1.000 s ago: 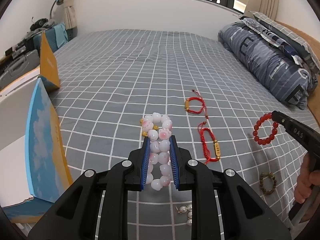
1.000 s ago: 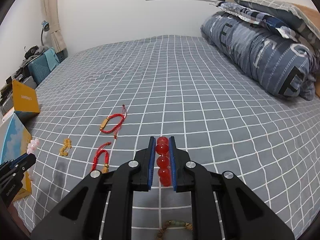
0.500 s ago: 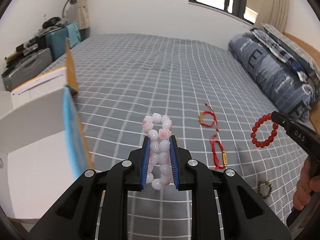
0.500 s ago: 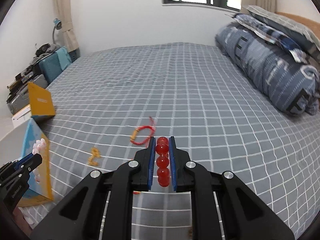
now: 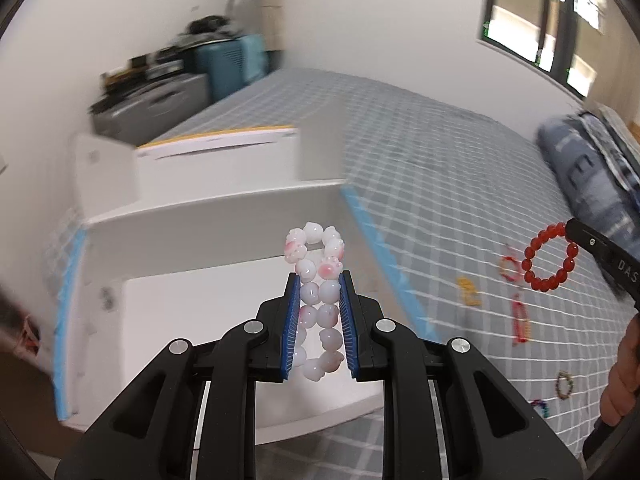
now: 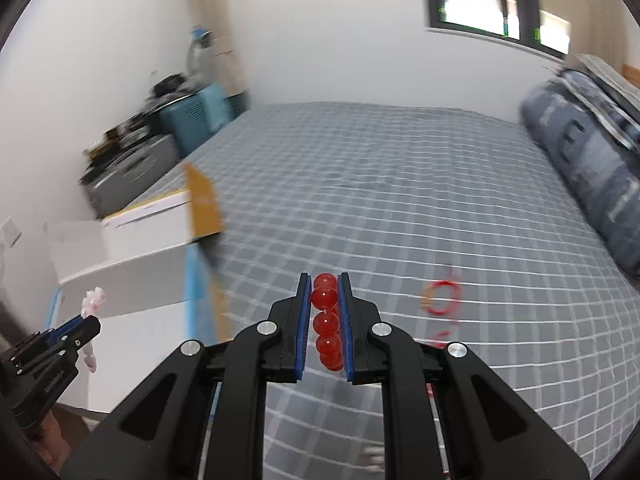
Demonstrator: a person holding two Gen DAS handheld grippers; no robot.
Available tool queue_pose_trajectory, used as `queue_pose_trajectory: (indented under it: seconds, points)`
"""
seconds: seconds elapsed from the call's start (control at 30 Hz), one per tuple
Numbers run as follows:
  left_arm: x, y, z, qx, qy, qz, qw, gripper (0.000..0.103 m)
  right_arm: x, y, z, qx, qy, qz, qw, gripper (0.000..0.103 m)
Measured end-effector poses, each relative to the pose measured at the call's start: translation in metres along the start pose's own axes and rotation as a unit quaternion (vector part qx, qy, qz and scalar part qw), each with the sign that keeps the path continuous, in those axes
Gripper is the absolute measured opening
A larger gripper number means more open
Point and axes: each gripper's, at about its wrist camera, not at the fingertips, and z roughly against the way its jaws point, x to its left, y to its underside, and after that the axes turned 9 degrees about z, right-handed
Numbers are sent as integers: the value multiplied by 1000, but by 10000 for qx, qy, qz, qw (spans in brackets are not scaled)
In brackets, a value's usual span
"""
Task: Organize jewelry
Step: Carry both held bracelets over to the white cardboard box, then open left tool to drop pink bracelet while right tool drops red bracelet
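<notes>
My left gripper (image 5: 319,280) is shut on a white and pink bead bracelet (image 5: 318,276) and holds it over the open white box with blue sides (image 5: 208,240). My right gripper (image 6: 324,280) is shut on a red bead bracelet (image 6: 326,322), which hangs as a ring in the left wrist view (image 5: 548,258), above the grey checked bed (image 6: 400,184). The left gripper with its bracelet also shows in the right wrist view (image 6: 86,322).
Red cord bracelets (image 5: 520,320), a gold charm (image 5: 468,292) and small bead pieces (image 5: 564,386) lie on the bed right of the box. A second white box with an orange flap (image 6: 200,200) stands behind. A rolled blue quilt (image 6: 592,160) lies at the right.
Both grippers swung left with their bracelets. The left one went from above the bed to over the white box. The views are motion-blurred.
</notes>
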Motion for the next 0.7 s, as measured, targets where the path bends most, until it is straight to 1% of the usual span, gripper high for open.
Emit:
queue_pose_trajectory:
  seconds: [0.2,0.27,0.33,0.43,0.53,0.63,0.7]
  points:
    - [66,2,11,-51,-398,295,9988,19,85,-9,-10,19,-434,445,9981,12]
    - [85,3,9,-2,-501,398,9979,19,104,-10,-14,49,-551,520,9971,12]
    - [101,2,5,65,-586,470,9971,19,128,-10,-18,62,-647,672,9956,12]
    - [114,0,-1,174,-658,514,9964,19,159,-8,-31,163,-749,875,9932,12]
    - [121,2,-13,366,-761,537,9950,19,184,-2,-48,318,-842,1042,9905,12]
    - [130,1,-30,672,-784,565,9930,19,209,6,-66,548,-881,1286,9863,12]
    - [136,-2,-43,909,-762,602,9911,19,218,9,-79,724,-884,1395,9836,12]
